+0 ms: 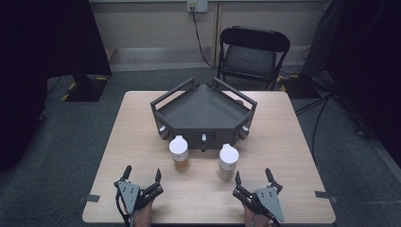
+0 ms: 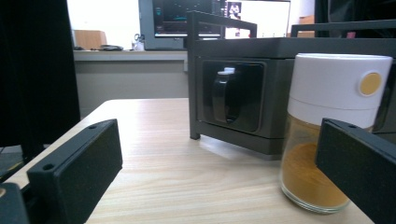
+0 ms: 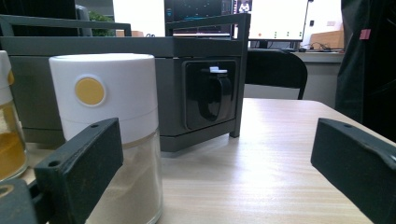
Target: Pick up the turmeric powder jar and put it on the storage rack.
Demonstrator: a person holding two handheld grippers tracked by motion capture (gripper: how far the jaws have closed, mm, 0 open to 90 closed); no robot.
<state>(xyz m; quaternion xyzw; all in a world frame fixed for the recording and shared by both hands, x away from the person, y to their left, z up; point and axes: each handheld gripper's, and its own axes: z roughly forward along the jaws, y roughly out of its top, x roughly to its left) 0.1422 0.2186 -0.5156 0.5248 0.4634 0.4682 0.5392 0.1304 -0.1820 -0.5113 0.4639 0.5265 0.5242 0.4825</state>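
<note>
Two white-capped glass jars stand side by side in front of a dark three-sided rack (image 1: 203, 111) on the table. The left jar (image 1: 179, 152) (image 2: 327, 135) holds orange powder. The right jar (image 1: 227, 161) (image 3: 116, 140) holds pale beige powder. My left gripper (image 1: 142, 176) (image 2: 210, 172) rests near the table's front edge, open and empty, short of the orange jar and to its left. My right gripper (image 1: 253, 176) (image 3: 219, 172) is open too, nothing between its jaws, with the beige jar just ahead on its left side.
The rack has knobs (image 1: 163, 131) on its front faces and raised rails (image 1: 172, 92) on top. A black folding chair (image 1: 252, 54) stands behind the table. Tape tabs (image 1: 91, 198) mark the table's side edges. Dark curtains hang left and right.
</note>
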